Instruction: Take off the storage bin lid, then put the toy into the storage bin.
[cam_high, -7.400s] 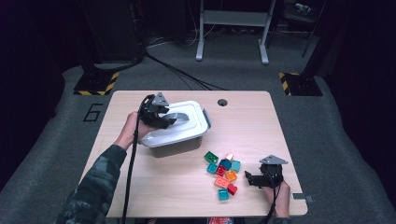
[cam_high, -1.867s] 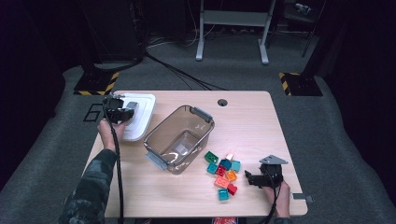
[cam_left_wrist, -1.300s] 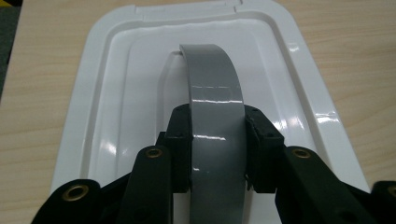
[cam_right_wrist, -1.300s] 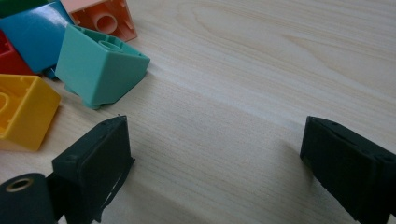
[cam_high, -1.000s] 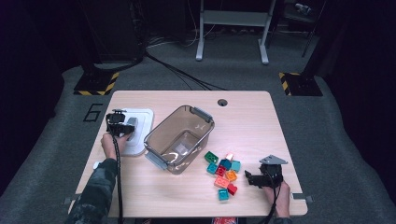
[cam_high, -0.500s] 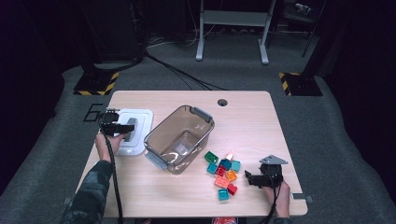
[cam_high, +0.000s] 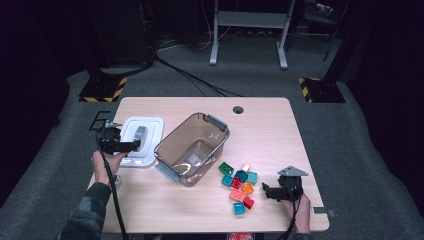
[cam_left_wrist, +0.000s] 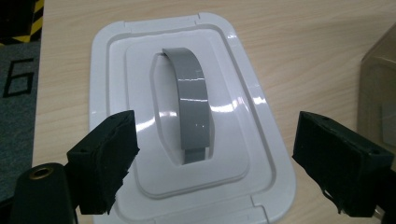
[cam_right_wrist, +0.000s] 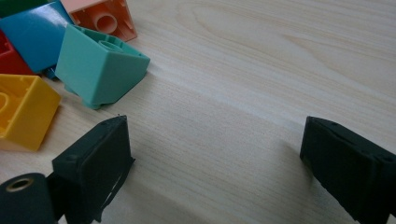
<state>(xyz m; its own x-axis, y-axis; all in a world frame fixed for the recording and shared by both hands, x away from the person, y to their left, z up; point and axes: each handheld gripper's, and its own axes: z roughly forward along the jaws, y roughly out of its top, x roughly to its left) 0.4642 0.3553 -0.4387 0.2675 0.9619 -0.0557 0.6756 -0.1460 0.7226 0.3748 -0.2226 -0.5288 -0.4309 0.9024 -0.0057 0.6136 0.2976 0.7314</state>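
A white lid (cam_high: 150, 131) with a grey handle (cam_left_wrist: 189, 102) lies flat on the table's left side, beside the clear tub (cam_high: 165, 146), which stands open with nothing in it. My left gripper (cam_high: 134, 145) hovers over the lid's near edge. Its jaws have just been opening and now stand wide on either side of the handle, pads off it; the left gripper (cam_left_wrist: 215, 158) looks down on the lid (cam_left_wrist: 140, 70). Several coloured bricks (cam_high: 240, 184) lie right of the tub. My right gripper (cam_high: 266, 191) rests open beside them, and the right gripper (cam_right_wrist: 215, 168) has bare wood between its jaws, with a teal brick (cam_right_wrist: 100, 65) just ahead.
A round cable hole (cam_high: 238, 109) sits near the table's far edge. Bare wood stretches across the table (cam_high: 270, 135) to the right of the tub. Two hazard-striped bases (cam_high: 102, 90) stand on the floor beyond the far corners.
The lid came off the tub and was set down on the left. My left gripper has let go of its handle and drawn back and up. The right gripper has stayed put.
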